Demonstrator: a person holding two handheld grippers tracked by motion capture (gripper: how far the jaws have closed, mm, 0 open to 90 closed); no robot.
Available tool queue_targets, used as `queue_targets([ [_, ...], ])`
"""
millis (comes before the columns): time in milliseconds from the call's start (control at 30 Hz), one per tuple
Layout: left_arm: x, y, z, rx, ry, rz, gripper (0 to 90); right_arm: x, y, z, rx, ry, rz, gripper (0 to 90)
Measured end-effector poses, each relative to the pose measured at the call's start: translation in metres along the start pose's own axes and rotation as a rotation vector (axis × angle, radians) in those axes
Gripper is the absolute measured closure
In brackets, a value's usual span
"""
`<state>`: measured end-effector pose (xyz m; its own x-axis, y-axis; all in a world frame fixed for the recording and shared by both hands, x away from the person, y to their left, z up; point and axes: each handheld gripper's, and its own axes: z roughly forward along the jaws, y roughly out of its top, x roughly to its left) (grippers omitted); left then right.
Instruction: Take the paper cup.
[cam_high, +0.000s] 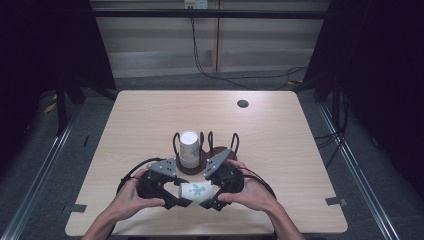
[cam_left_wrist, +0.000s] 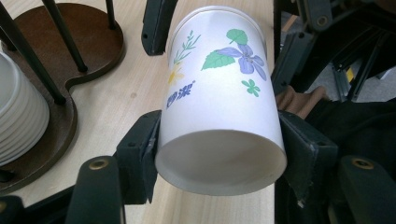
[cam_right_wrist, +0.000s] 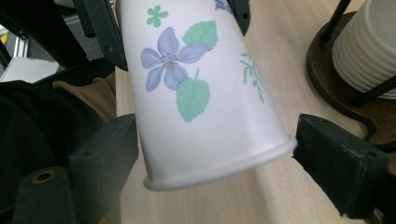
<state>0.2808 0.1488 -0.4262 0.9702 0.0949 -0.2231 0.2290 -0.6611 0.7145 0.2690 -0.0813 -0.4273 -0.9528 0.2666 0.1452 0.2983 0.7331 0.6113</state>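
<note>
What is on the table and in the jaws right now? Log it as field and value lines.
held item: flower-print paper cup, lying sideways
left gripper: jaws shut on the cup's base end
right gripper: jaws open, either side of the cup's rim
rack: dark wooden holder with wire posts
in rack: stack of white cups, left bay
surface: light wood table

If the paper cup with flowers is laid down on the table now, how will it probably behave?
The paper cup looks thin and empty, so it is probably very light and would dent under a hard squeeze from the left gripper. Lying sideways with round, tapered walls, it would likely roll in a curve on the smooth table.
</note>
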Motion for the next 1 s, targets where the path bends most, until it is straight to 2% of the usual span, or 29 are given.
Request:
queue_targets([
  [67,0.0,0.0,-0.001,-0.017,0.002,-0.012,36.5,-0.001,-0.001,-0.003,-0.013,-0.001,0.001,13.7],
  [200,-0.001,0.0,-0.005,-0.051,0.009,-0.005,36.4,-0.003,-0.004,-0.011,-0.037,-0.007,0.013,13.5],
  [433,-0.001,0.0,-0.01,-0.071,0.024,-0.011,36.4,-0.003,-0.008,-0.02,-0.092,-0.021,0.03,13.4],
  [633,-0.001,-0.001,-0.014,-0.099,0.046,-0.022,36.4,-0.003,-0.013,-0.023,-0.113,-0.025,0.049,13.4],
  [1000,0.001,-0.002,-0.019,-0.139,0.058,-0.03,36.5,-0.006,-0.021,-0.038,-0.243,-0.036,0.067,13.5],
])
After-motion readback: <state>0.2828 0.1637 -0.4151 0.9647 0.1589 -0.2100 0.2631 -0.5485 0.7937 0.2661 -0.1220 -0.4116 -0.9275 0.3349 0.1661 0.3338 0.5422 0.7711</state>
